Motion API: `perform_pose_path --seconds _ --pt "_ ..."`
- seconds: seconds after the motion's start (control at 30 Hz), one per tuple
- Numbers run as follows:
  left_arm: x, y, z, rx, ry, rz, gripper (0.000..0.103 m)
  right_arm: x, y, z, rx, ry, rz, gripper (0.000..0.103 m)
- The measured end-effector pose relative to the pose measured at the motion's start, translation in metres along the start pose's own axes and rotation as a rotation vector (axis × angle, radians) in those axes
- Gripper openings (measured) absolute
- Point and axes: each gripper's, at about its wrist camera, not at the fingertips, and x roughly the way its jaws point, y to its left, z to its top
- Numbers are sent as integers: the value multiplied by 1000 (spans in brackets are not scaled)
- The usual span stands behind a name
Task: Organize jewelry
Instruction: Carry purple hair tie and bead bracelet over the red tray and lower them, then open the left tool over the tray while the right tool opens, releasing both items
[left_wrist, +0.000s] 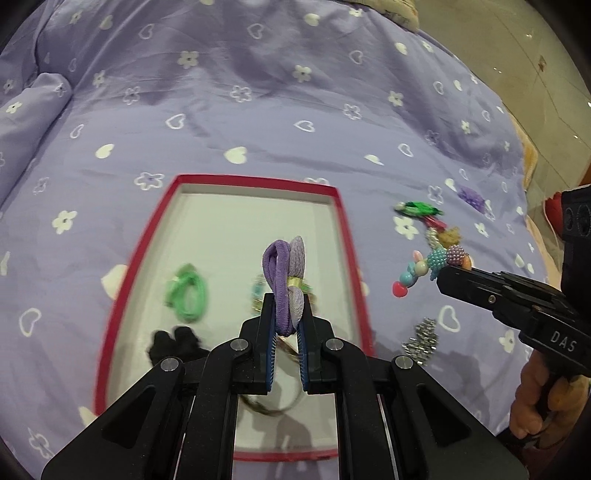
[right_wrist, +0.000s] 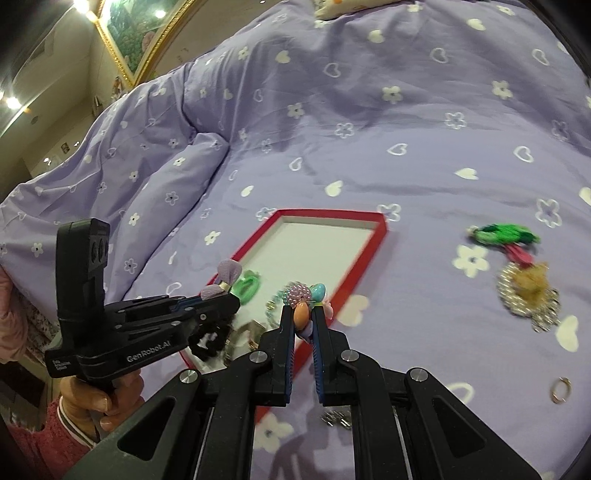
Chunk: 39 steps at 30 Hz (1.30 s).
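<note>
One red-rimmed tray (left_wrist: 345, 236) with a white floor lay on the bed, and inside it sat one green hair tie (left_wrist: 186, 293), one black scrunchie (left_wrist: 173, 341), a thin metal bangle (left_wrist: 273, 408) and a blurred teal piece partly hidden behind the left gripper (left_wrist: 287, 325). That gripper was clenched on one purple hair tie (left_wrist: 282, 284) with a pale lilac bow and a small gold band, held upright above the tray's middle.

The right gripper (right_wrist: 303, 326) was clamped on one beaded bracelet (right_wrist: 301, 299), its pink pearly ball, teal bead and orange bead showing between the blue pads, above the tray's right rim. Outside the tray, on the bedspread (right_wrist: 369, 110), lay one green hair tie (right_wrist: 504, 234) touching a pink clip, one silvery bracelet with a yellow fuzzy charm (right_wrist: 528, 291) just beside it, one small gold ring (right_wrist: 561, 390) well apart, one silver chain piece (right_wrist: 336, 419) near the gripper's base, and one purple flower-like ornament (left_wrist: 471, 197) farther off.

The bedspread was lilac, printed with white hearts and flowers, creased and bunched in a fold at the left. Beyond it were a glossy beige tiled floor (left_wrist: 517, 48), a gold-framed picture (right_wrist: 136, 37) and ceiling lights.

Both grippers were held by bare hands on pistol grips, the left hand (right_wrist: 96, 402) in a pink knitted sleeve, both pointing forward and down over the bed.
</note>
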Motion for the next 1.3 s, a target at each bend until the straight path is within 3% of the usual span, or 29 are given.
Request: perform_pose_path --seconds 0.27,0.6,1.0,1.1,1.3 --pt "19 34 15 -23 21 52 9 42 15 15 0 32 27 8" --pt "63 52 32 11 83 106 9 93 13 25 5 95 -1 8" --pt "87 61 26 -13 143 101 11 125 1 17 6 185 -38 9" --pt "88 59 26 -2 146 100 14 127 0 16 6 194 -31 10" --pt "87 61 26 -11 148 108 33 128 3 18 -13 199 -35 13"
